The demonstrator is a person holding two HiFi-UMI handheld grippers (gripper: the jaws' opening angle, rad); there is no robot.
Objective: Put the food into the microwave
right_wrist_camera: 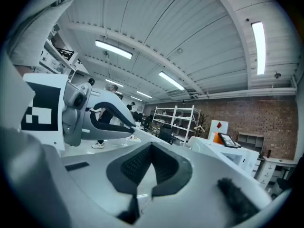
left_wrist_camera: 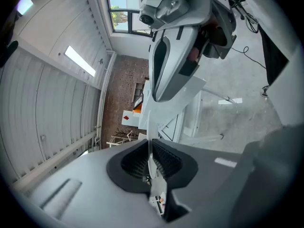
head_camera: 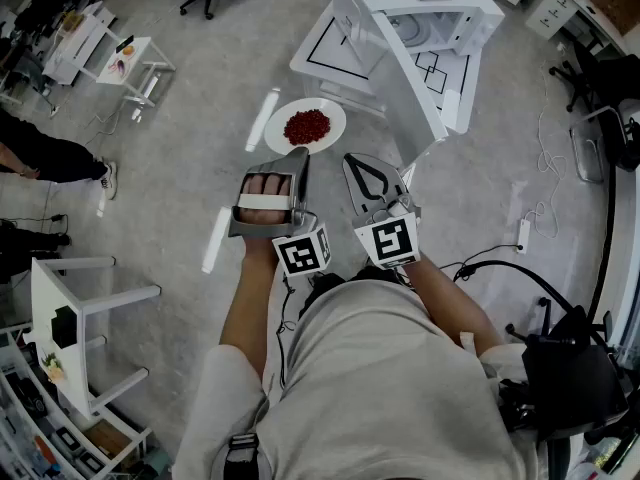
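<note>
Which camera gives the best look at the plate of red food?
The head view: it shows the whole plate and its red food from above. The left gripper view shows only its rim edge-on between the jaws. In the right gripper view I can't make it out.

In the head view, the plate [head_camera: 331, 116] sits at upper centre with the food [head_camera: 306, 126] on it. Its near rim is between the jaws of my left gripper [head_camera: 297, 156], just below. My right gripper [head_camera: 358, 166] lies beside it, to the right. The microwave [head_camera: 430, 13] stands on a table [head_camera: 325, 53] at upper right, with its door [head_camera: 405, 73] between plate and oven.
</note>
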